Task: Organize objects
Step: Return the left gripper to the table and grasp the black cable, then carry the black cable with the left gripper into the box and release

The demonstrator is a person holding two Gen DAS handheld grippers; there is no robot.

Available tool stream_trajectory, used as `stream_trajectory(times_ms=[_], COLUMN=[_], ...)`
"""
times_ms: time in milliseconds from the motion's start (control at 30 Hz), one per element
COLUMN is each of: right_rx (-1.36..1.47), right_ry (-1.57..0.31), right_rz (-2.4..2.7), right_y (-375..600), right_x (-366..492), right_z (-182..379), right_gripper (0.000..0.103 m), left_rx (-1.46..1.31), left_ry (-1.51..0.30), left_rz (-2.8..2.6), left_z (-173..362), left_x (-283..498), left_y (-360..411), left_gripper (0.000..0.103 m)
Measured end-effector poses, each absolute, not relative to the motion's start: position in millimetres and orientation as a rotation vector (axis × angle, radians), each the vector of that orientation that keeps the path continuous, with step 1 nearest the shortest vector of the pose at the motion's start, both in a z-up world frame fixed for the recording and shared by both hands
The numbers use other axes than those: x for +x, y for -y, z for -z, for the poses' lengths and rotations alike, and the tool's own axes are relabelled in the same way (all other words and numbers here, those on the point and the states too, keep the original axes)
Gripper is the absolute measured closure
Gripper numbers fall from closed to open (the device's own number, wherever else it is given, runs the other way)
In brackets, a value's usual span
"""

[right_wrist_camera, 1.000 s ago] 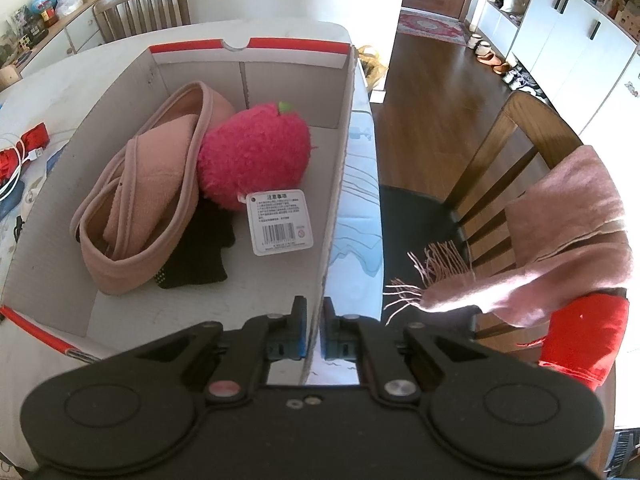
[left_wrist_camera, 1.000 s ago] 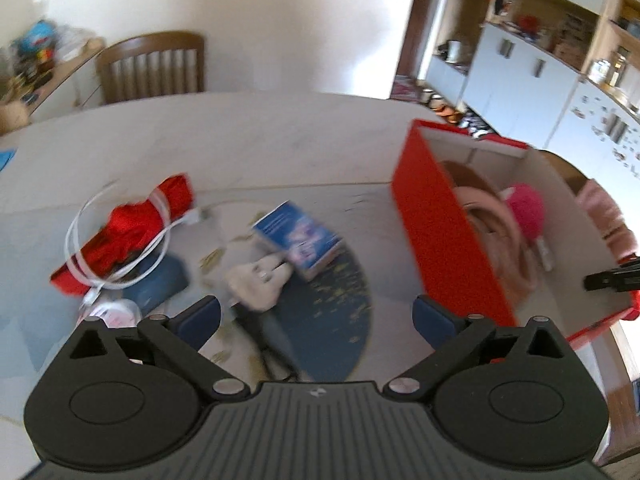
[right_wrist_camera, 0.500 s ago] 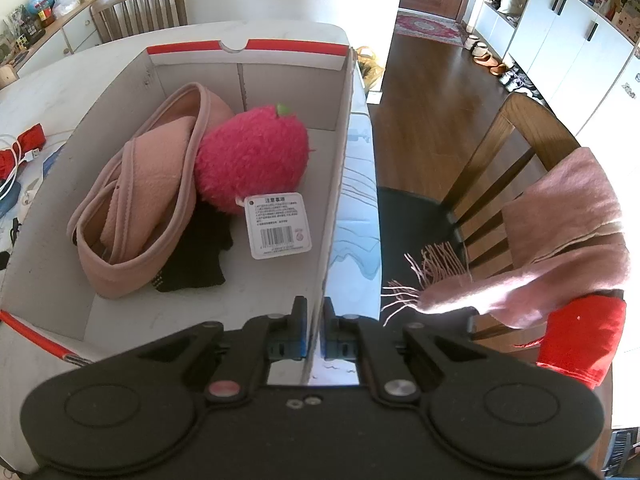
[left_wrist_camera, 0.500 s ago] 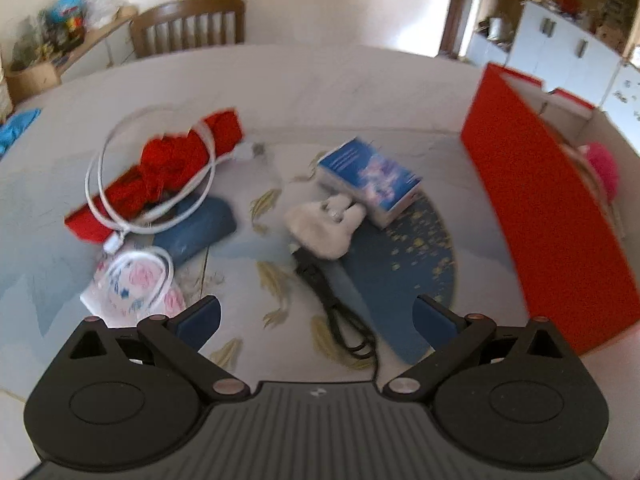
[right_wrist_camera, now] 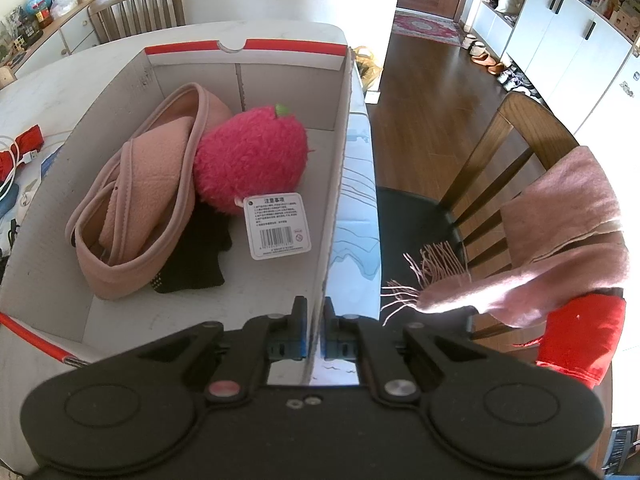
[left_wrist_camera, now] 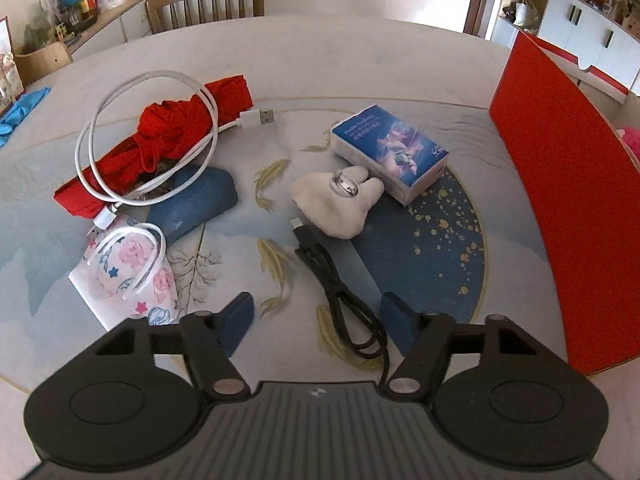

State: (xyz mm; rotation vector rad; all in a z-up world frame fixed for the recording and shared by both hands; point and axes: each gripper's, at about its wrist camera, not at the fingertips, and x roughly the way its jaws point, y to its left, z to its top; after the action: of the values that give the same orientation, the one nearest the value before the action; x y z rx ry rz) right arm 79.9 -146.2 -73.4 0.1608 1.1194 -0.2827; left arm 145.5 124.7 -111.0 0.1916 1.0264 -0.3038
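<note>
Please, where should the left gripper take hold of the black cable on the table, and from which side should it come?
Grip the black cable at its doubled loop, the part nearest the left gripper, probably straight from above. There several strands lie bunched flat on the table, so one pinch across them should catch all. Its jaws, which have just been closing, already straddle that loop without touching it.

The box (right_wrist_camera: 340,168) is matt cardboard, red outside, with rough corrugated edges. In it lie a fuzzy pink plush (right_wrist_camera: 252,160), a soft fleece band (right_wrist_camera: 140,200) and a glossy paper tag (right_wrist_camera: 279,226). On the smooth printed table (left_wrist_camera: 320,72), a rubbery black cable (left_wrist_camera: 340,292), crinkled red cloth (left_wrist_camera: 160,148), and perhaps a plastic-wrapped tissue pack (left_wrist_camera: 390,152).
</note>
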Motion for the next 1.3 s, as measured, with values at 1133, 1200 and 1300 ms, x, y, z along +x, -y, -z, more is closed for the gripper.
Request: stream_trajectory(times_ms=[1133,1200,1300], right_rx=[0.167,0.168,0.173], right_ry=[-1.113,-1.111,-1.107], right_rz=[0.300,0.298,0.295], right_y=[145,145,145], right_x=[81,82,82], right_z=[76,76,76], right_gripper=[0.099,0.099,0.099], left_rx=[0.009,0.000,-0.020], left_ry=[-1.020,-1.015,-1.013], left_rz=[0.436,0.468,0.522], left_z=[60,52,40], left_x=[125,123,121], left_y=[-142,-138,-131], left_gripper=[0.090,0.090,0.090])
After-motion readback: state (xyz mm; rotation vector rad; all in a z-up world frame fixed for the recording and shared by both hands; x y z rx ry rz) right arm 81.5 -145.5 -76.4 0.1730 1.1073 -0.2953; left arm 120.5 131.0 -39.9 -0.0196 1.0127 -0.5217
